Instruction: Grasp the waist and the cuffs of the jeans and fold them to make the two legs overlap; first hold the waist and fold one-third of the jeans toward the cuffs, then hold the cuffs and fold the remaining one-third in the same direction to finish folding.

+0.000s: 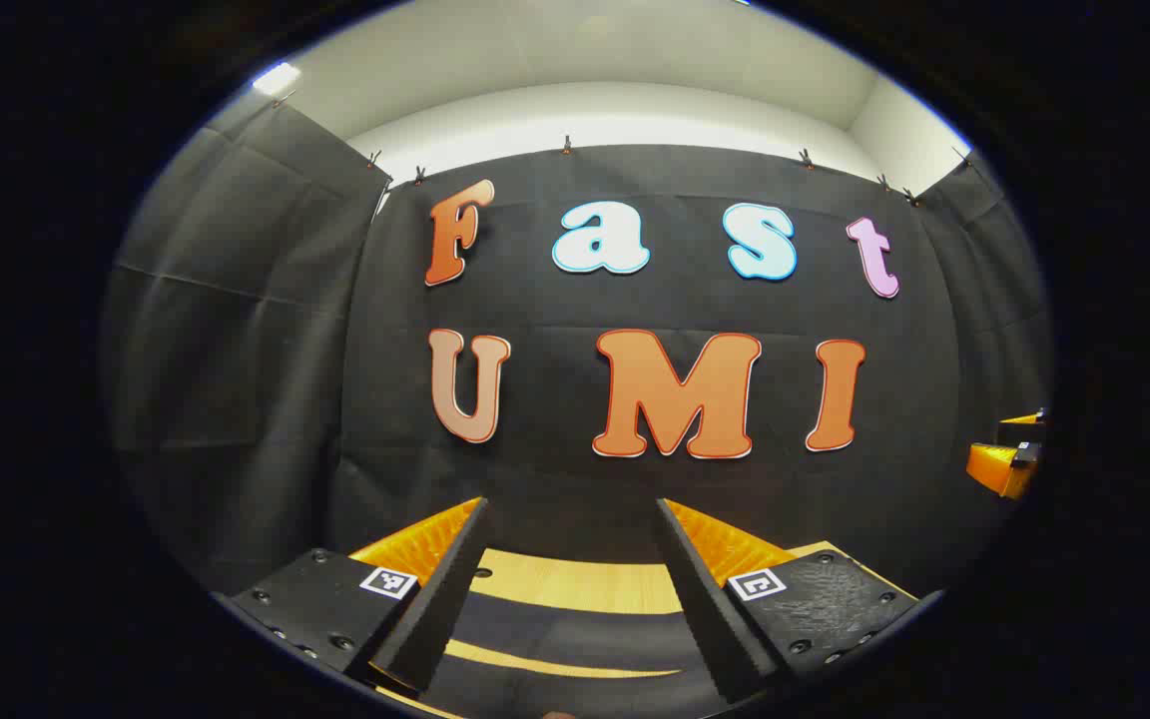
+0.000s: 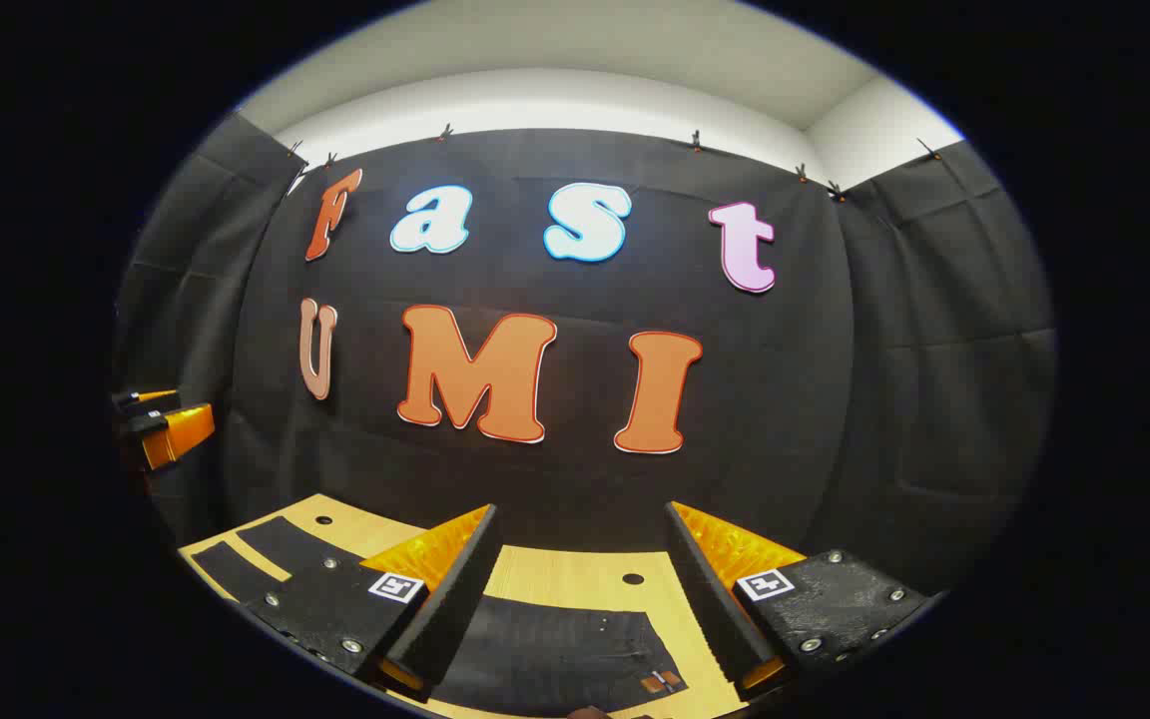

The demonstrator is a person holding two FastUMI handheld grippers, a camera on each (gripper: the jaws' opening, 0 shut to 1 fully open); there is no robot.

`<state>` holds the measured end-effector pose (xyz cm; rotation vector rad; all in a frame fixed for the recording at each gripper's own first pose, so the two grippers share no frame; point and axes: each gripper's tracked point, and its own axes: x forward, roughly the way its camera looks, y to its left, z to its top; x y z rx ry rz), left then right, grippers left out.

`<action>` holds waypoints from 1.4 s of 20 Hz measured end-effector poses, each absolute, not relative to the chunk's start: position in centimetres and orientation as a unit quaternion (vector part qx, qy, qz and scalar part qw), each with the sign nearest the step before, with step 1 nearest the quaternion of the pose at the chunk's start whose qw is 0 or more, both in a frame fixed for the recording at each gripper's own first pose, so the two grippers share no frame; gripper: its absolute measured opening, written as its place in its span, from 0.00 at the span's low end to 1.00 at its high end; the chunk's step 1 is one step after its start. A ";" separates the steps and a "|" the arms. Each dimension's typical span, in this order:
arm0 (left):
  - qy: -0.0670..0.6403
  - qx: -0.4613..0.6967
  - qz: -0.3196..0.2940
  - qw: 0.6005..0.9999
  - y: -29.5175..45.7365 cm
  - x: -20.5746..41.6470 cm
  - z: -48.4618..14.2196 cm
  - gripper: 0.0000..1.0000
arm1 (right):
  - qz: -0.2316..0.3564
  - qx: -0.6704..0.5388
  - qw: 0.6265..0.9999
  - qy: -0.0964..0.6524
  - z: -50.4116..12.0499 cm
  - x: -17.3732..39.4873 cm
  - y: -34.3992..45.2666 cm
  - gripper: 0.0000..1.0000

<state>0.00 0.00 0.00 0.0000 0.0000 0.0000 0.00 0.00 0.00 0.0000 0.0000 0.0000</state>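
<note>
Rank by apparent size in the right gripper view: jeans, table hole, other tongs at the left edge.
1. jeans, largest.
2. left tongs, far off, so true size is unsure.
3. table hole, smallest.

The left gripper view rides above the table [image 1: 575,579], looking level at the cloth wall [image 1: 635,479] between its own two fingers; the right gripper view does likewise from farther right; both share the wall, the wooden table edge and dark jeans [image 2: 555,649] below; each catches the other gripper at its rim.
</note>
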 end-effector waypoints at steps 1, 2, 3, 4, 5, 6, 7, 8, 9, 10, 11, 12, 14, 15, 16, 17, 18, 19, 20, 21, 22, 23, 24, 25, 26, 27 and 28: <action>0.000 0.001 0.001 1.000 0.1 1.2 0.0 0.95 | 0.004 0.002 1.000 0.006 -0.2 1.0 0.4 0.98; 0.010 -0.001 0.007 1.000 0.5 2.6 -0.1 0.95 | 0.008 0.010 1.000 0.012 -0.2 2.6 1.0 0.98; 0.013 -0.009 0.009 1.000 0.7 4.3 -0.2 0.95 | 0.025 0.017 0.999 0.017 0.0 4.1 2.0 0.98; 0.012 -0.020 0.011 1.000 0.9 5.9 0.4 0.95 | 0.026 0.022 0.999 0.016 0.6 5.4 2.4 1.00; 0.006 -0.029 0.016 0.999 1.2 7.3 0.9 0.95 | 0.029 0.027 0.999 0.005 1.6 6.4 2.6 0.99; 0.005 -0.029 0.021 0.999 1.5 8.5 1.4 0.95 | 0.034 0.029 0.999 -0.003 2.2 7.2 2.8 0.98; 0.002 -0.021 0.017 1.000 1.7 9.5 1.2 0.95 | 0.038 0.027 0.999 -0.011 2.4 7.8 3.1 1.00; -0.002 -0.012 0.011 1.000 1.4 10.3 1.1 0.95 | 0.037 0.022 0.999 -0.015 2.3 8.2 3.2 0.98; -0.003 -0.002 0.006 1.000 1.3 10.6 0.9 0.95 | 0.033 0.020 0.999 -0.018 2.1 8.5 3.2 1.00; -0.002 0.002 0.003 1.000 1.3 10.8 0.7 0.95 | 0.030 0.023 0.999 -0.017 1.8 8.6 3.3 1.00; -0.008 0.004 -0.005 1.000 1.2 10.5 0.4 0.95 | 0.028 0.029 0.999 -0.012 1.3 8.5 3.6 0.98; -0.012 0.007 -0.013 1.000 1.1 10.6 0.2 0.95 | 0.026 0.031 0.999 -0.003 0.7 8.4 4.1 1.00; -0.024 0.016 -0.031 0.999 1.4 10.4 -0.2 0.95 | 0.012 0.031 0.999 0.003 -0.1 8.0 4.6 0.98; -0.020 0.023 -0.045 0.999 1.4 10.4 -0.6 0.95 | 0.004 0.036 0.999 0.009 -0.7 7.8 4.8 0.98; -0.021 0.033 -0.063 0.997 1.3 10.3 -0.8 0.95 | -0.003 0.044 0.999 0.012 -1.0 7.6 5.3 0.98; -0.023 0.041 -0.066 0.997 1.6 10.4 -0.8 0.96 | -0.009 0.051 0.999 0.017 -1.4 7.2 5.6 0.98; -0.030 0.049 -0.066 0.996 2.4 10.4 -0.8 0.98 | -0.017 0.055 0.998 0.018 -1.7 6.9 5.8 0.98; -0.031 0.053 -0.062 0.996 3.3 10.6 -0.9 1.00 | -0.027 0.056 0.998 0.024 -2.2 6.6 5.7 0.98; -0.026 0.054 -0.060 0.996 4.2 10.4 -1.6 1.00 | -0.033 0.058 0.997 0.030 -2.7 6.1 5.6 0.98; -0.015 0.052 -0.055 0.997 5.2 10.4 -2.3 1.00 | -0.040 0.059 0.997 0.038 -3.3 5.8 5.5 0.98; -0.005 0.042 -0.050 0.998 6.3 10.2 -3.2 1.00 | -0.047 0.058 0.996 0.046 -4.0 5.3 5.1 0.98; 0.010 0.024 -0.048 0.999 7.2 10.0 -4.2 1.00 | -0.056 0.058 0.995 0.059 -4.8 4.9 4.7 0.98; 0.030 0.006 -0.046 0.998 7.9 9.9 -5.5 1.00 | -0.059 0.060 0.994 0.074 -5.9 4.6 4.5 0.98; 0.054 -0.002 -0.039 0.998 9.1 9.9 -6.9 1.00 | -0.063 0.065 0.992 0.091 -6.8 4.3 4.4 1.00; 0.075 -0.004 -0.026 0.997 10.7 9.7 -8.3 0.99 | -0.066 0.072 0.989 0.107 -7.6 3.9 4.1 0.98; 0.092 -0.002 -0.012 0.996 12.4 9.7 -9.4 0.99 | -0.073 0.079 0.987 0.122 -8.4 3.6 3.8 1.00; 0.110 0.000 0.003 0.994 14.0 9.3 -10.6 0.99 | -0.080 0.086 0.983 0.140 -9.3 3.2 3.4 1.00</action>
